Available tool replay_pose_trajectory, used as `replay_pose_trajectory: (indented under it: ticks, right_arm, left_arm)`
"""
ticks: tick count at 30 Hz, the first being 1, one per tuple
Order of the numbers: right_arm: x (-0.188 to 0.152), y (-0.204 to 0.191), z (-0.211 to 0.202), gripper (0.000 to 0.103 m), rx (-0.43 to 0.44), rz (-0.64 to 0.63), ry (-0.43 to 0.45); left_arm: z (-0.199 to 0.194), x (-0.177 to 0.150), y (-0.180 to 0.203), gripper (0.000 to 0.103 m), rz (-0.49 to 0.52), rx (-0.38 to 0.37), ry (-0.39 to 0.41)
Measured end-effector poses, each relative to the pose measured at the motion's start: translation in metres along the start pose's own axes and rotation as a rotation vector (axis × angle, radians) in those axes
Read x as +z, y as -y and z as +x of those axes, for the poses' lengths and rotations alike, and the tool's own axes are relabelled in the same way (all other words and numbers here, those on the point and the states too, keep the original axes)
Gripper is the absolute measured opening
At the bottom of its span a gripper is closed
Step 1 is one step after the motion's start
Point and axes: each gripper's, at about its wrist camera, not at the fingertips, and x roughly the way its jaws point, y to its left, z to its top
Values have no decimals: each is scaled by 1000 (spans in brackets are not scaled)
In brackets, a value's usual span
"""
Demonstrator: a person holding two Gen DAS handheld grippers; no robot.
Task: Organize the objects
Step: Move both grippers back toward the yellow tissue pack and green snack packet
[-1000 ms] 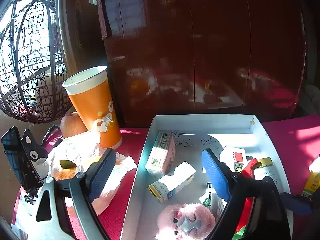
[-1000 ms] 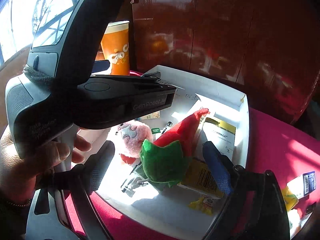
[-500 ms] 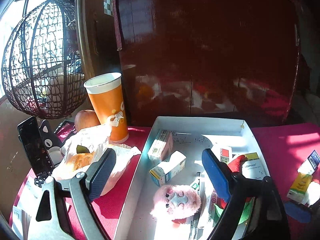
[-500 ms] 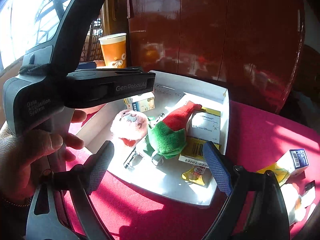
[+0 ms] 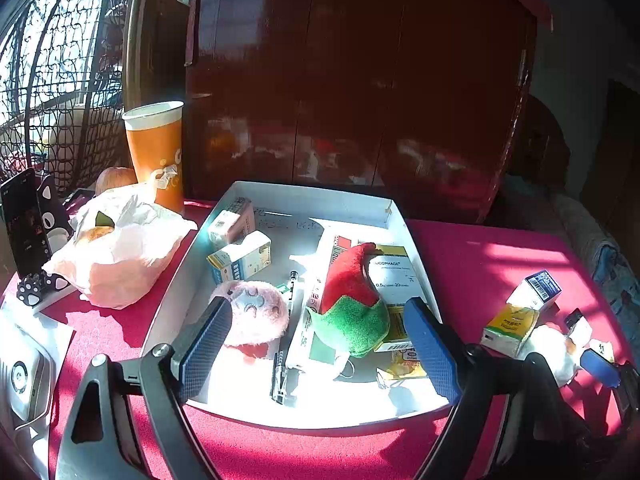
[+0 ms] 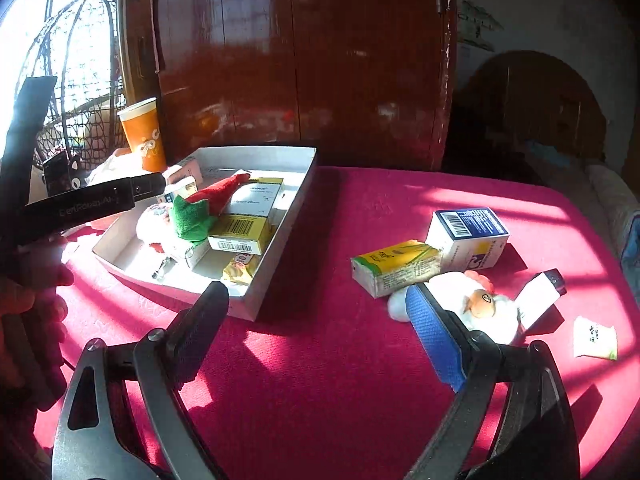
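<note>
Both the left gripper [image 5: 316,344] and the right gripper [image 6: 316,320] are held wide open, with nothing gripped. The white tray [image 6: 280,236] is loaded with boxes and plush toys. A yellow box [image 6: 396,266] is left on the red cloth [image 6: 320,380], well apart from the tray.

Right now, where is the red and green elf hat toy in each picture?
Left wrist view: the red and green plush elf hat lies in the middle of the white cardboard tray, between the left claw's fingers.
Right wrist view: the hat is at the left, inside the same tray, far from the right claw.
Shared landmark: the tall orange paper cup behind the tray.
</note>
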Motion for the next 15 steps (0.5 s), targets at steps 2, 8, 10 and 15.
replay_pose_trajectory:
  ticks: [2, 8, 10, 15]
  right_arm:
    - [-6, 26, -3, 91, -42, 56, -1]
    - [-28, 106, -12, 91, -171, 230, -14]
    - [-35, 135, -16, 91, -214, 290, -15]
    - [-49, 217, -33, 91, -405, 408, 17]
  left_arm:
    - [3, -4, 8, 88, 23, -7, -16]
    - [14, -23, 50, 88, 142, -79, -78]
    - [21, -30, 67, 88, 188, -119, -113]
    - [41, -33, 104, 88, 233, -215, -190]
